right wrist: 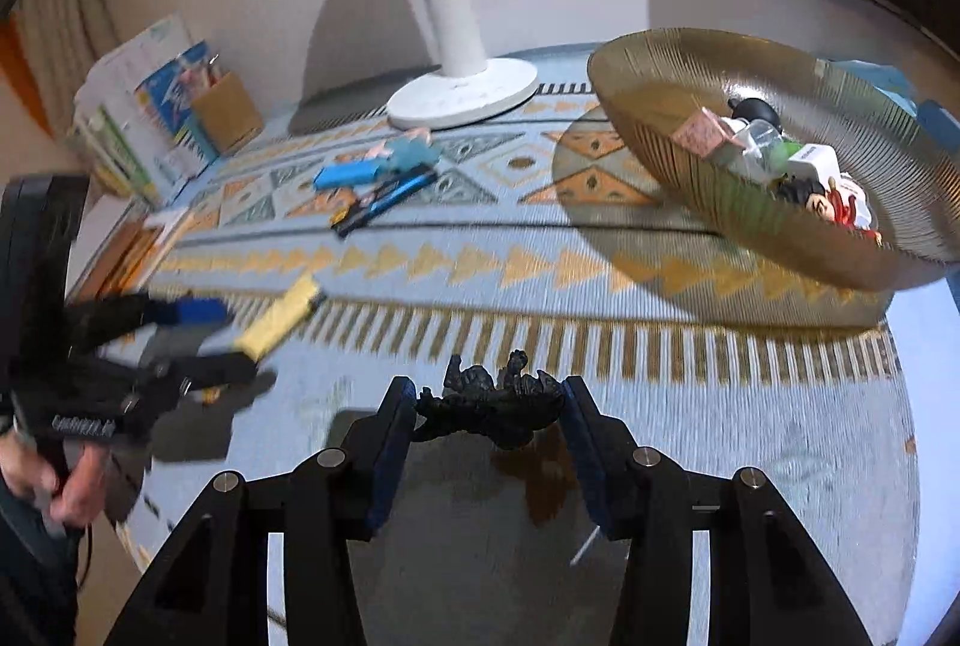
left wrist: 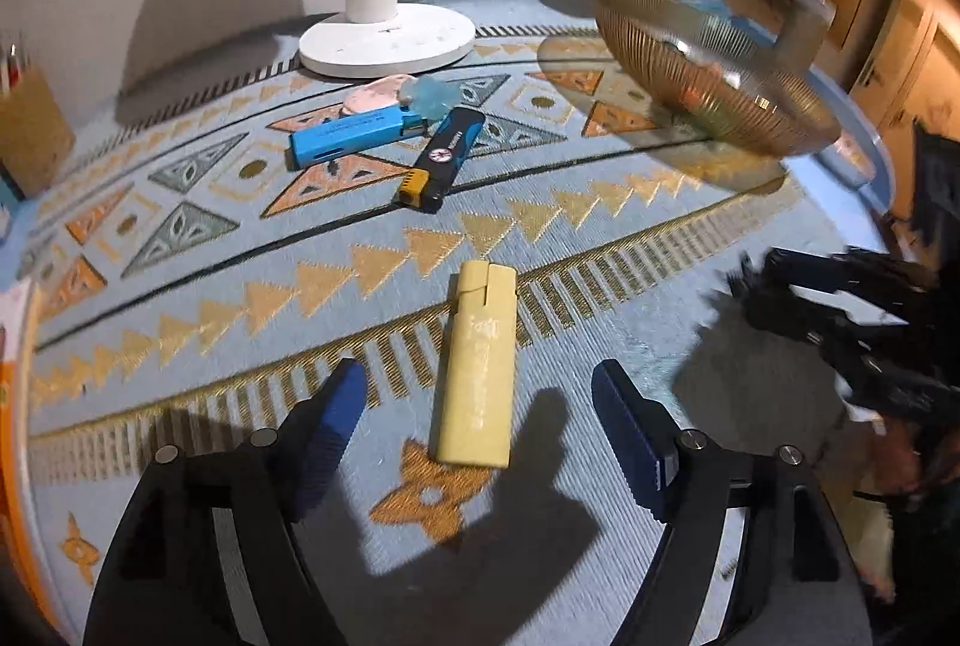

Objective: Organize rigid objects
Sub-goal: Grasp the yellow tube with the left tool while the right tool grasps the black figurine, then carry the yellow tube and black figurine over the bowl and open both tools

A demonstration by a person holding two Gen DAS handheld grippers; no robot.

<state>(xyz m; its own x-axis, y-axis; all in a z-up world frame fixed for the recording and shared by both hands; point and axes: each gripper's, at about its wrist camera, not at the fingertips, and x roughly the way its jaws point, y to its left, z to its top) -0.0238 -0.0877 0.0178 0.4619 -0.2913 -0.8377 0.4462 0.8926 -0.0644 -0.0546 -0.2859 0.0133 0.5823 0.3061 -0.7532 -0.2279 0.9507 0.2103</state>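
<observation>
A pale yellow lighter (left wrist: 480, 370) lies flat on the patterned cloth between the fingers of my left gripper (left wrist: 480, 377), which is open, with a gap on each side of the lighter. My right gripper (right wrist: 489, 395) is shut on a small black figurine (right wrist: 492, 409), held above the cloth. The right wrist view shows the left gripper (right wrist: 219, 340), blurred, at the left around the yellow lighter (right wrist: 279, 316). The ribbed amber glass bowl (right wrist: 690, 45) at the right holds several small objects. Farther back lie a blue lighter (left wrist: 348, 135) and a black-and-blue lighter (left wrist: 441, 159).
A white lamp base (left wrist: 387, 36) stands at the back by the wall, with a pink piece (left wrist: 375, 93) and a pale blue piece (left wrist: 432, 96) in front of it. A cardboard box (right wrist: 225, 111) and books (right wrist: 150, 117) stand at the back left. A person's hand (right wrist: 72, 490) holds the left gripper.
</observation>
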